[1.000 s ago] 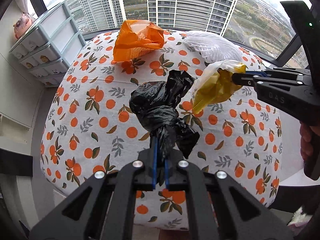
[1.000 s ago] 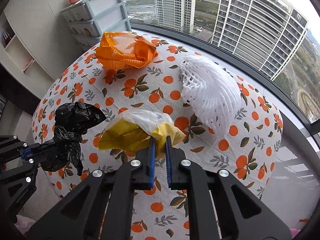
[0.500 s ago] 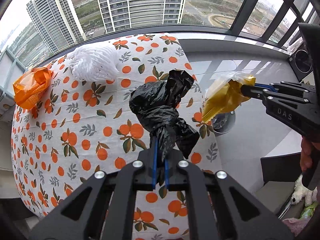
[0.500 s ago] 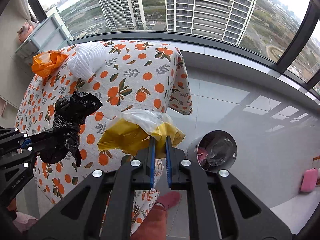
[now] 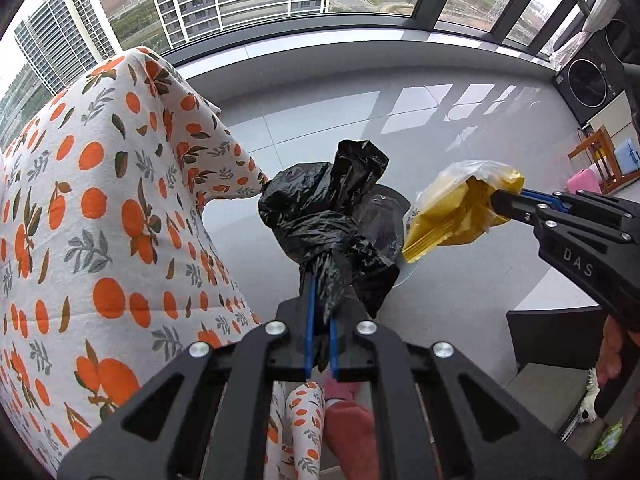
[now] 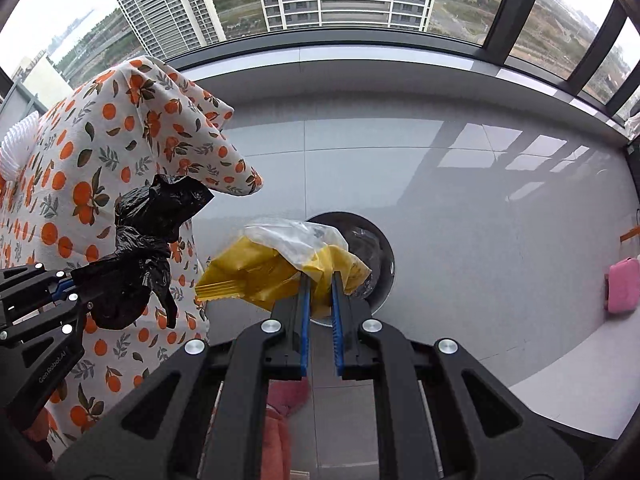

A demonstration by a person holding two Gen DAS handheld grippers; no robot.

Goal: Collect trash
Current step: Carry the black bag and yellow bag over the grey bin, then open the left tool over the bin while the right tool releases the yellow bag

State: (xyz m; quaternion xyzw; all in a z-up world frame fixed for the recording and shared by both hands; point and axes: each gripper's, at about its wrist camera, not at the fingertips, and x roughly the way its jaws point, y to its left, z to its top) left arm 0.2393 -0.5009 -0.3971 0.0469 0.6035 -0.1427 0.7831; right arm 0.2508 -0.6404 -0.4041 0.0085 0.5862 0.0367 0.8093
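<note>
My left gripper (image 5: 320, 280) is shut on a crumpled black plastic bag (image 5: 324, 216), which also shows at the left of the right wrist view as the black bag (image 6: 148, 240) in the left gripper (image 6: 70, 280). My right gripper (image 6: 319, 280) is shut on a yellow and clear plastic wrapper (image 6: 280, 264); the left wrist view has the wrapper (image 5: 452, 212) and right gripper (image 5: 496, 200) at its right. Both bundles hang over a round metal trash bin (image 6: 380, 264) on the floor, mostly hidden behind them; its rim (image 5: 400, 204) peeks out between them.
A table under an orange-print cloth (image 5: 100, 200) stands at the left, with white foam netting (image 6: 16, 148) on it. Grey tiled floor (image 6: 480, 220) runs to the tall windows. A pink object (image 6: 624, 284) lies at the right; a washing machine (image 5: 588, 80) stands far right.
Both grippers swung right, off the table and downward, with their trash still gripped. The bin now lies right under both bundles, and the orange bag has left the view.
</note>
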